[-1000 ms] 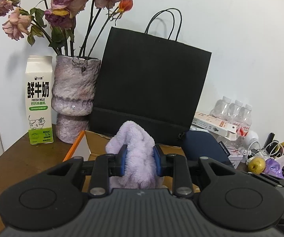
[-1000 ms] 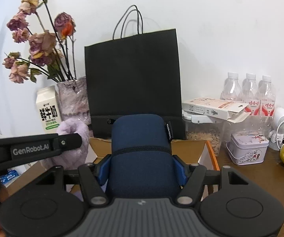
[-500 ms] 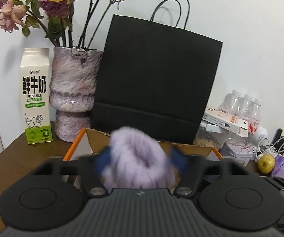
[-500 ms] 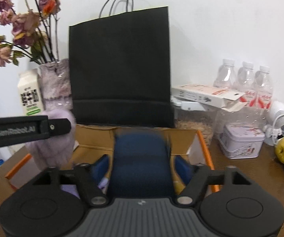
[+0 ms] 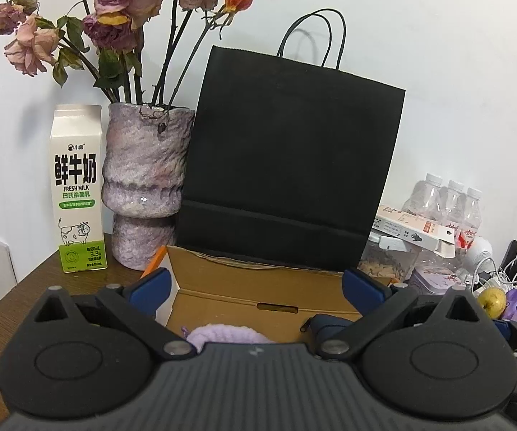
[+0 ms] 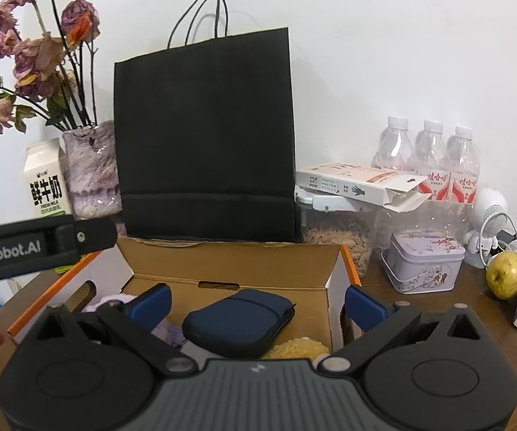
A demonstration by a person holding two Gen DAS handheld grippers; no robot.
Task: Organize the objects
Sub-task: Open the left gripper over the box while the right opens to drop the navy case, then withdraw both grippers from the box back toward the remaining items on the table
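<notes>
An open cardboard box point(image 6: 236, 262) with orange edges sits on the wooden table; it also shows in the left wrist view point(image 5: 258, 283). A navy blue pouch point(image 6: 238, 319) lies inside it, beside a fluffy lilac item point(image 6: 109, 301) and something yellow point(image 6: 299, 348). The lilac item point(image 5: 222, 334) lies in the box just under my left gripper point(image 5: 256, 285), which is open and empty. My right gripper point(image 6: 258, 301) is open and empty above the pouch. The left gripper's body point(image 6: 39, 248) shows at the left of the right wrist view.
A black paper bag point(image 5: 290, 165) stands behind the box. A vase of dried roses point(image 5: 143, 186) and a milk carton point(image 5: 77, 186) stand at left. Water bottles point(image 6: 430, 161), a tin point(image 6: 425, 265), a grain jar point(image 6: 341, 244) and a pear point(image 6: 506, 274) stand at right.
Both grippers have opened. The lilac item and the navy pouch were let go and now lie in the box.
</notes>
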